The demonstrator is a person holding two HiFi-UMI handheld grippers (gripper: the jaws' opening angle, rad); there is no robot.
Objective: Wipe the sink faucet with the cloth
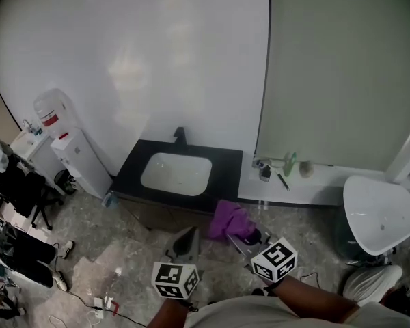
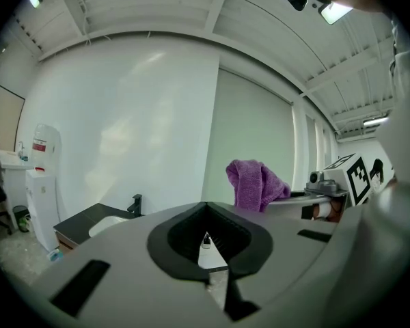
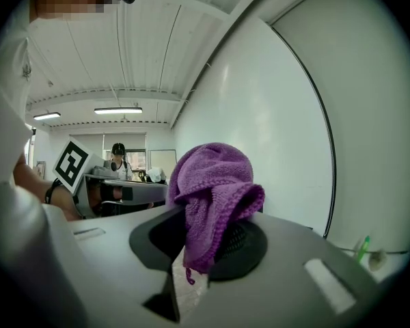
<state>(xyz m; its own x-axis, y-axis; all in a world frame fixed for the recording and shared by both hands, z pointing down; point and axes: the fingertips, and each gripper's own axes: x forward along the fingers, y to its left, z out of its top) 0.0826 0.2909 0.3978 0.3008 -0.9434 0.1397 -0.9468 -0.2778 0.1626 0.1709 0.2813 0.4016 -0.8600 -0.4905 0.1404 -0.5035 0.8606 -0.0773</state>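
Note:
A black counter against the white wall holds a white sink basin, with a black faucet behind it. A purple cloth hangs in front of the counter, and my right gripper is shut on it. In the right gripper view the cloth bunches over the jaws of my right gripper. My left gripper hovers left of the cloth, short of the counter, shut on nothing. The left gripper view shows my left gripper, the faucet far off and the cloth.
A water dispenser stands left of the counter. A white ledge to the right carries small items, including a green bottle. A white rounded tub sits at the far right. Chairs and cables crowd the left floor.

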